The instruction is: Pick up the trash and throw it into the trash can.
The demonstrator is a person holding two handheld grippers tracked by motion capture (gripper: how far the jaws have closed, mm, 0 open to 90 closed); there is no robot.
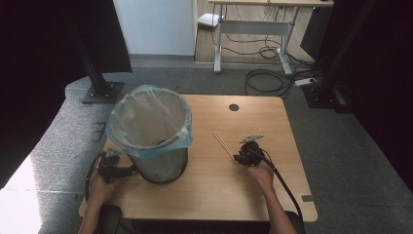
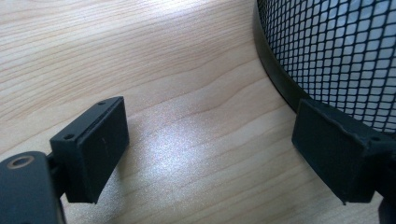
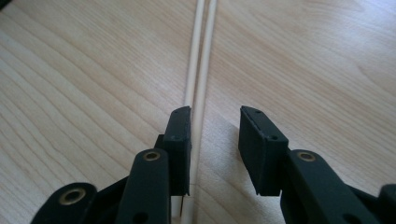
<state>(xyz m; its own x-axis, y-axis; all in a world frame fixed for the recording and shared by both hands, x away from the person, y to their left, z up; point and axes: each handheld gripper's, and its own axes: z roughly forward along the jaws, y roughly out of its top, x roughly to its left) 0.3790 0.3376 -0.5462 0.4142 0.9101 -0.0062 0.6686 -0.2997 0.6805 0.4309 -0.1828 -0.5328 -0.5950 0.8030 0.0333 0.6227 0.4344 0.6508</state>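
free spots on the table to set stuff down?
Bare table right of the chopsticks out to the right edge, and the near strip by the hands. Crowded left: the lined mesh bin with the left gripper beside its base.

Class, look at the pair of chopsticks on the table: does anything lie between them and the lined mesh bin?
Nothing visible does. The chopsticks lie on bare table between the right gripper fingers, and the wood between them and the bin is bare. The bin's tall rim must be cleared.

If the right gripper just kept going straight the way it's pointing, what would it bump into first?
Nothing but the chopsticks, it seems: the right gripper already straddles their near end, and they run ahead along the bare table. Depth is hard to judge.
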